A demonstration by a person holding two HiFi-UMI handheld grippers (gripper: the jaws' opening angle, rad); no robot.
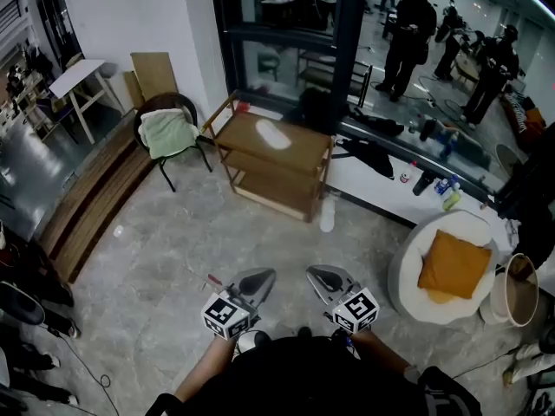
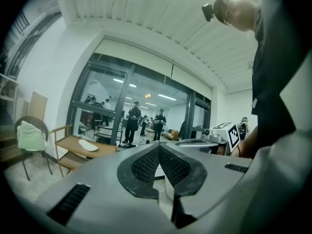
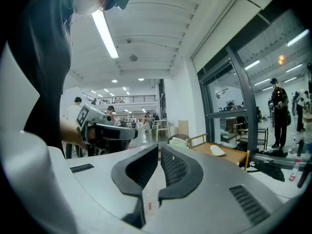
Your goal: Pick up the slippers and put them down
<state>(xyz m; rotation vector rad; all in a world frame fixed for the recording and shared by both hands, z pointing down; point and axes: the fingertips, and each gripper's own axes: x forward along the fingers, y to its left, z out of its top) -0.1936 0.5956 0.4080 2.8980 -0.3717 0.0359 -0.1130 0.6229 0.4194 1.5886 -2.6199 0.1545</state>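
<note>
You hold both grippers low and close to your body, side by side, pointing about level and forward over the floor (image 1: 173, 250). The L gripper (image 1: 260, 277) has its fingers (image 2: 146, 162) pressed together, nothing between them. The R gripper (image 1: 317, 275) is just beside it; its fingers (image 3: 178, 167) are also together w/ only a thin slit, and they pinch nothing. In the R gripper view the L gripper shows at the left, near but apart.

One white slipper (image 1: 273, 134) lies flat on top of the wooden surface (image 1: 308, 143), approx. in the middle of it, well apart from both grippers and straight ahead of them. Between you and the surface there is only bare floor. A white bottle (image 1: 327, 213) stands on the floor by the front right leg of the surface.

Left of the surface stands a dark chair (image 1: 165, 102) w/ a pale green cloth (image 1: 167, 133) over the seat. At the right, near you, is a round white seat (image 1: 408, 267) w/ an orange cushion (image 1: 453, 264) in it. Behind the surface is a glass wall (image 1: 286, 24), and some people (image 1: 408, 33) stand on the other side.
</note>
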